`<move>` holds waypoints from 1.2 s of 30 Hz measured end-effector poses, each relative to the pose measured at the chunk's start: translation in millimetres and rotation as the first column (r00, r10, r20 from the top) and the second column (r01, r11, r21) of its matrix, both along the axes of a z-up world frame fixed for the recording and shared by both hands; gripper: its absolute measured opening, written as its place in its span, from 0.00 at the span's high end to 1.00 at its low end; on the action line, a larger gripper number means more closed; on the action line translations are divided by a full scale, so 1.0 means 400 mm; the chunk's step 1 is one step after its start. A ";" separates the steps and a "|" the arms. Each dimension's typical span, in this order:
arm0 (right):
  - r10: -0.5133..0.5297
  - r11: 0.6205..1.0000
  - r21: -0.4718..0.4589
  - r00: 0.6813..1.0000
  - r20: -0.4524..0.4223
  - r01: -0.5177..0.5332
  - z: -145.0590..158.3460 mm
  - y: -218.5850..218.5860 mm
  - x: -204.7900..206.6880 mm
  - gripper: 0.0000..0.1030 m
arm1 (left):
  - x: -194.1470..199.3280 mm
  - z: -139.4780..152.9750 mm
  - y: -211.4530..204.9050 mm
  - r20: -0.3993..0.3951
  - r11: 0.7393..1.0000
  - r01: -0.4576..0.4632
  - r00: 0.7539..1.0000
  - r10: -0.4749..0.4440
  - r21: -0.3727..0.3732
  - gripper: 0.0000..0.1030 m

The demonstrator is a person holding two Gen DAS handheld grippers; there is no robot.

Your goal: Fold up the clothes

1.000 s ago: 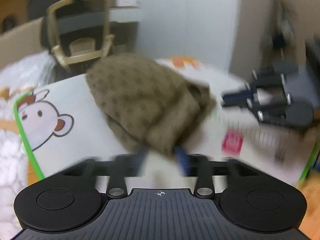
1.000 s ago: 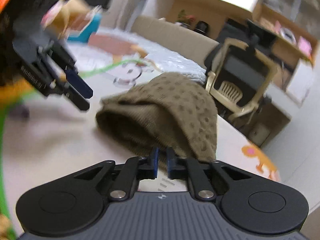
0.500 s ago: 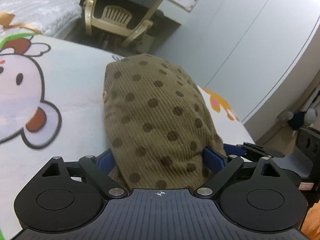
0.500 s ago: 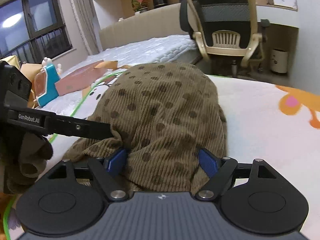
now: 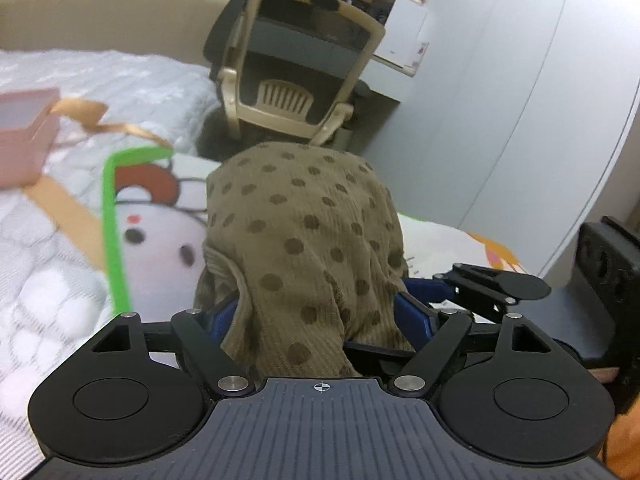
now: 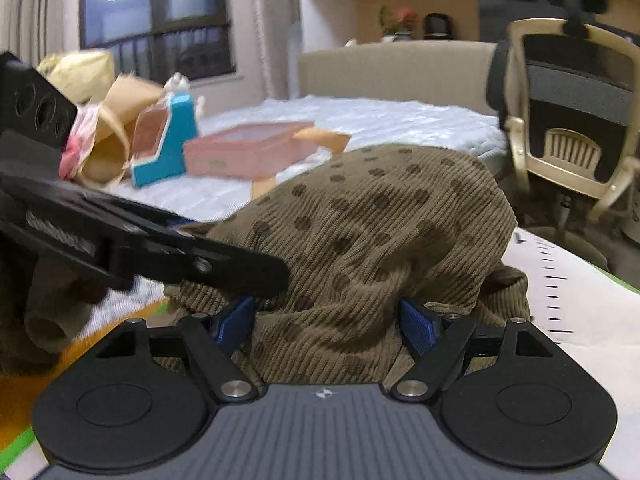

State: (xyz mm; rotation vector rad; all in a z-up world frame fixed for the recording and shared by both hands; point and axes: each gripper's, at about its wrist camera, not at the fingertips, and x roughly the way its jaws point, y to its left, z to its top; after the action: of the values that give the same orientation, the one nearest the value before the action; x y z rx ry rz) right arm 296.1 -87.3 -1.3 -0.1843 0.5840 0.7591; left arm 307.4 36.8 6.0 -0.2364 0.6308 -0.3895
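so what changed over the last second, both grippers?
A second ago the right gripper was pinched shut at the edge of the brown dotted garment and the left gripper hung apart from it. Both have since opened and moved in, so the cloth now drapes between each one's blue fingers, bunched higher. The garment remains on the cartoon mat, office chair behind.

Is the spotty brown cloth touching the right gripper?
Touching. In the right wrist view the cloth drapes over and between the open fingers of the right gripper, covering their tips.
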 end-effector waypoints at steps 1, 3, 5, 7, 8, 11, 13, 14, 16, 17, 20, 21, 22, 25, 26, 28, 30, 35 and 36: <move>0.009 1.000 -0.025 1.000 -0.014 -0.010 0.000 -0.010 -0.007 0.21 | 0.000 -0.002 0.006 -0.003 1.000 -0.005 1.000 0.005 0.002 0.19; 0.021 0.997 -0.066 0.997 -0.073 -0.026 -0.006 -0.040 -0.022 0.22 | 0.001 -0.005 0.019 -0.008 1.000 -0.016 1.000 0.016 0.005 0.17; 0.015 0.995 -0.095 0.995 -0.096 -0.025 -0.004 -0.075 -0.046 0.22 | 0.002 -0.009 0.032 -0.014 1.000 -0.026 1.000 0.026 0.009 0.12; -0.003 0.998 -0.068 0.994 -0.109 -0.005 0.022 -0.113 -0.054 0.22 | 0.003 -0.012 0.044 -0.019 0.999 -0.036 0.999 0.036 0.012 0.11; -0.035 0.999 -0.010 0.992 -0.118 0.034 0.044 -0.133 -0.038 0.22 | 0.004 -0.014 0.051 -0.022 0.999 -0.041 0.999 0.042 0.014 0.11; -0.135 0.976 0.149 0.978 -0.156 0.159 0.100 -0.180 0.027 0.16 | 0.005 -0.019 0.070 -0.030 0.998 -0.057 0.998 0.057 0.020 0.12; -0.210 0.944 0.215 0.958 -0.194 0.250 0.099 -0.185 0.115 0.13 | 0.006 -0.023 0.082 -0.035 0.997 -0.067 0.997 0.068 0.023 0.12; -0.236 0.926 0.242 0.945 -0.227 0.289 0.084 -0.178 0.164 0.13 | 0.007 -0.025 0.088 -0.037 0.997 -0.071 0.997 0.072 0.026 0.12; -0.274 0.888 0.289 0.916 -0.293 0.358 0.047 -0.162 0.250 0.13 | 0.001 -0.028 0.083 -0.024 0.997 -0.060 0.998 0.061 0.057 0.12; -0.283 0.869 0.312 0.902 -0.326 0.385 0.025 -0.153 0.287 0.13 | -0.001 -0.029 0.081 -0.020 0.996 -0.054 0.998 0.056 0.074 0.12; -0.182 0.832 0.425 0.898 -0.401 0.358 -0.002 -0.114 0.320 0.36 | -0.009 -0.034 0.081 -0.015 0.994 -0.041 0.999 0.043 0.102 0.11; -0.131 0.830 0.457 0.908 -0.397 0.319 0.012 -0.102 0.307 0.55 | -0.012 -0.036 0.083 -0.015 0.994 -0.038 0.999 0.040 0.103 0.11; -0.097 0.835 0.474 0.922 -0.376 0.281 0.039 -0.093 0.281 0.62 | -0.014 -0.038 0.084 -0.014 0.994 -0.035 0.999 0.037 0.105 0.11; -0.125 0.860 0.445 0.948 -0.292 0.250 0.119 -0.109 0.214 0.76 | -0.024 -0.043 0.075 -0.015 0.994 -0.011 1.000 0.013 0.109 0.12; -0.170 0.876 0.393 0.942 -0.289 0.279 0.115 -0.119 0.212 0.77 | -0.028 -0.044 0.064 -0.017 0.994 0.006 1.000 -0.005 0.110 0.12; -0.262 0.898 0.283 0.926 -0.274 0.337 0.105 -0.139 0.208 0.78 | -0.038 -0.046 0.042 -0.020 0.993 0.041 0.999 -0.039 0.111 0.12; -0.351 0.909 0.130 0.897 -0.270 0.395 0.039 -0.154 0.210 0.77 | -0.048 -0.049 0.020 -0.023 0.991 0.075 0.997 -0.073 0.113 0.12; -0.406 0.897 0.063 0.872 -0.272 0.437 0.017 -0.165 0.177 0.59 | -0.077 -0.064 -0.039 -0.042 0.978 0.149 0.989 -0.144 0.145 0.10; -0.415 0.892 0.057 0.863 -0.288 0.449 0.014 -0.162 0.174 0.53 | -0.083 -0.072 -0.050 -0.041 0.975 0.148 0.989 -0.143 0.164 0.09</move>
State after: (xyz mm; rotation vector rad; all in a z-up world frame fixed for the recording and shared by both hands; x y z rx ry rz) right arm 365.8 -152.1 4.2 0.1676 0.8021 0.3771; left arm 274.2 16.9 -22.9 -0.0357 0.7077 -0.4726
